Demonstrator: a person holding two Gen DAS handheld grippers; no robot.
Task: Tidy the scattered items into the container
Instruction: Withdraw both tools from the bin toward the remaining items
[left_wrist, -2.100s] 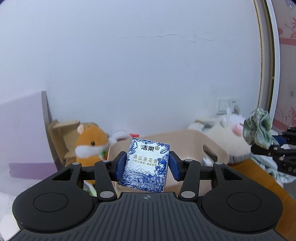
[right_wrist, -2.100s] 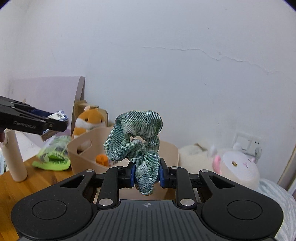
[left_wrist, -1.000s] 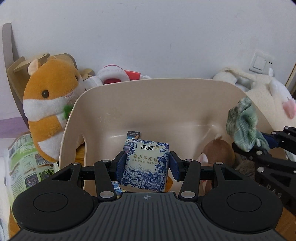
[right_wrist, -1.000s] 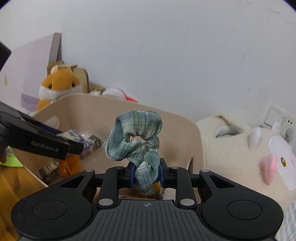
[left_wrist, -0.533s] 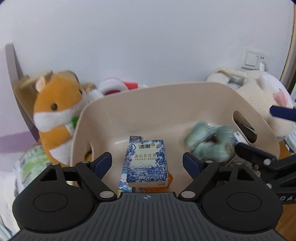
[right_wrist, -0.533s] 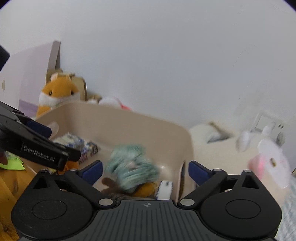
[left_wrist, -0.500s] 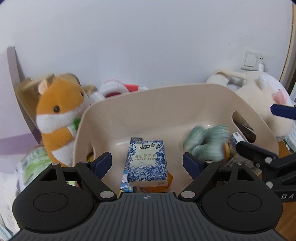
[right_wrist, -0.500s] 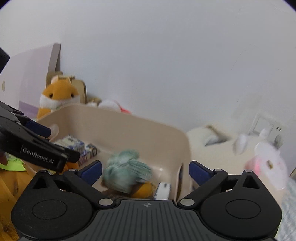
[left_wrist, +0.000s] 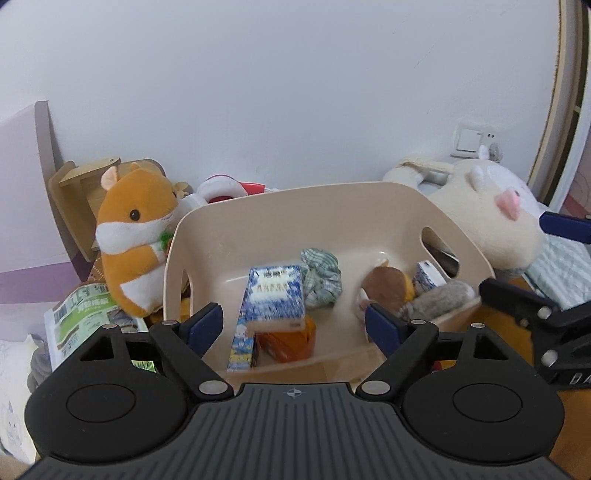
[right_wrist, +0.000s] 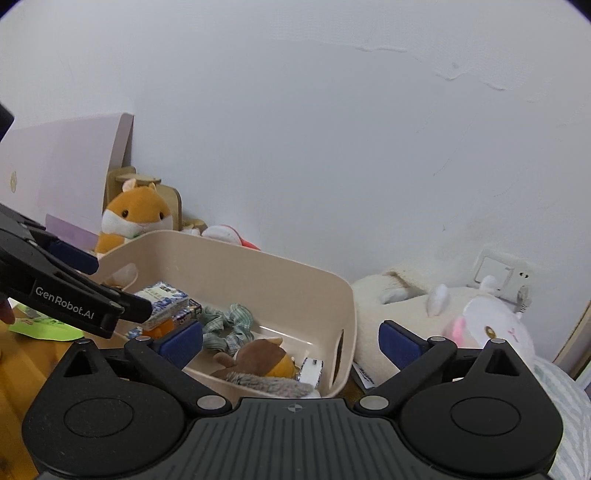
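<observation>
Released since earlier: tissue pack (left_wrist: 276, 297) and scrunchie (left_wrist: 320, 282), both soft, lie in container (left_wrist: 295, 206); left gripper (left_wrist: 294, 321) and right gripper (right_wrist: 291, 341) gape empty.

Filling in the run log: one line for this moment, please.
left gripper: open, empty | right gripper: open, empty | tissue pack: in bin | scrunchie: in bin, beside pack

Worktop (left_wrist: 576, 417): wooden, orange-brown.
Container (left_wrist: 376, 206): beige bin, standing centrally on worktop.
Hamster plush (left_wrist: 129, 236): at container's 9 o'clock, touching its wall.
Green-printed packet (left_wrist: 88, 317): lying flat, at hamster's 7 o'clock.
</observation>
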